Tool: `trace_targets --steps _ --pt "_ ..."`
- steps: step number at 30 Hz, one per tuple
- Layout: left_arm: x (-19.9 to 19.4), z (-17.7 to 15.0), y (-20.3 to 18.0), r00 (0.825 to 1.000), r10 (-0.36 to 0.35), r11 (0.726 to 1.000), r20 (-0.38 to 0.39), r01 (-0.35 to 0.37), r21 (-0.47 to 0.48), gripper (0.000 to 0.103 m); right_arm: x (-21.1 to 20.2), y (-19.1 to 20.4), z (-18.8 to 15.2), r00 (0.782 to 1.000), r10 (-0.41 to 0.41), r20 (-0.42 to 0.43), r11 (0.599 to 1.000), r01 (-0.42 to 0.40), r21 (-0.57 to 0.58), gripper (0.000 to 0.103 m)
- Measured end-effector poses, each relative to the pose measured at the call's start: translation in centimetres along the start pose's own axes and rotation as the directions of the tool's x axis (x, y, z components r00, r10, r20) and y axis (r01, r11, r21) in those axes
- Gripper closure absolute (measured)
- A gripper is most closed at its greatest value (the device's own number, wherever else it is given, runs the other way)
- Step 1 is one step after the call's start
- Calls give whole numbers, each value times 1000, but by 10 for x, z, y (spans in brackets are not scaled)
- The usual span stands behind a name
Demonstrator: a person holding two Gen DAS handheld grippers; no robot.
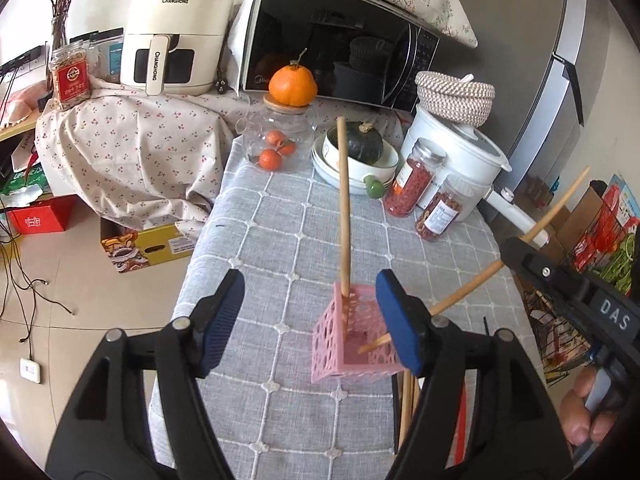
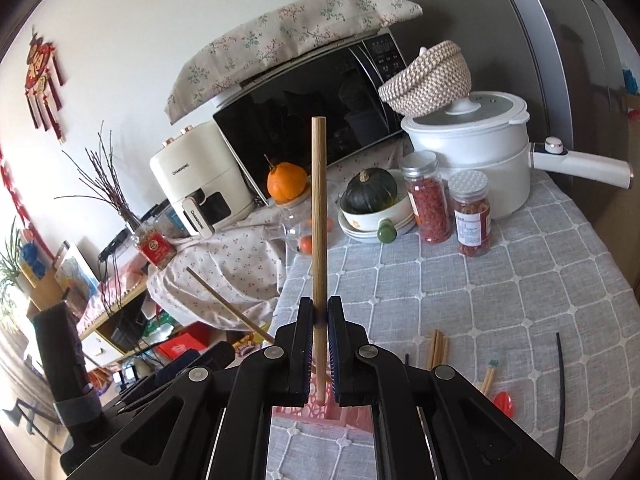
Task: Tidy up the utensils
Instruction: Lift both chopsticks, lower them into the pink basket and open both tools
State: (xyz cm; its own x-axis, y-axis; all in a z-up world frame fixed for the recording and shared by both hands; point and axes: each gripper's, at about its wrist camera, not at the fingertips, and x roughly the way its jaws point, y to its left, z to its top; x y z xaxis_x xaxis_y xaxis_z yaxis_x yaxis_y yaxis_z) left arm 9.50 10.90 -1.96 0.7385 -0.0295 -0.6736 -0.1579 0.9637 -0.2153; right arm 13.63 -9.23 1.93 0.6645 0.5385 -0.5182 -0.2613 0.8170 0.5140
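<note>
A pink perforated holder point(image 1: 352, 340) stands on the grey checked tablecloth point(image 1: 280, 240). One wooden chopstick point(image 1: 343, 200) stands upright in it. My left gripper point(image 1: 310, 320) is open, its right pad beside the holder, its left pad well apart. My right gripper point(image 2: 320, 350) is shut on a second wooden chopstick point(image 2: 319, 216); in the left wrist view this chopstick point(image 1: 472, 284) slants down into the holder. The holder's rim point(image 2: 316, 412) shows just below my right gripper. More chopsticks point(image 2: 438, 348) and a red utensil point(image 2: 505, 402) lie on the cloth to the right.
At the back stand a glass jar with tangerines point(image 1: 276, 140), bowls holding a dark squash point(image 1: 362, 144), two spice jars point(image 1: 416, 180), a white electric pot point(image 1: 460, 152), a microwave point(image 1: 332, 40) and an air fryer point(image 1: 176, 32). A black cable point(image 2: 562, 392) lies right. The table edge drops off at left.
</note>
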Motion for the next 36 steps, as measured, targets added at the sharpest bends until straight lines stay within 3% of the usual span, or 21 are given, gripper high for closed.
trace_targets --steps 11,17,22,28,36 --pt "3 -17 8 996 23 999 -88 -19 40 25 50 -11 -18 991 -19 -132 1000 22 17 96" --pt "3 -23 -2 993 17 997 -113 -8 80 24 50 -15 -18 989 -23 -145 1000 24 7 90" --pt "3 -30 -10 990 0 995 -140 14 99 21 26 -18 -9 994 -8 -105 1000 8 -1 60" --pt "7 -42 -23 981 -25 993 -195 46 105 20 -13 -26 2 998 -20 -55 999 17 -50 47" --pt "11 -55 -44 968 -50 987 -244 86 137 20 -48 -71 -5 988 -125 -95 989 116 -92 38"
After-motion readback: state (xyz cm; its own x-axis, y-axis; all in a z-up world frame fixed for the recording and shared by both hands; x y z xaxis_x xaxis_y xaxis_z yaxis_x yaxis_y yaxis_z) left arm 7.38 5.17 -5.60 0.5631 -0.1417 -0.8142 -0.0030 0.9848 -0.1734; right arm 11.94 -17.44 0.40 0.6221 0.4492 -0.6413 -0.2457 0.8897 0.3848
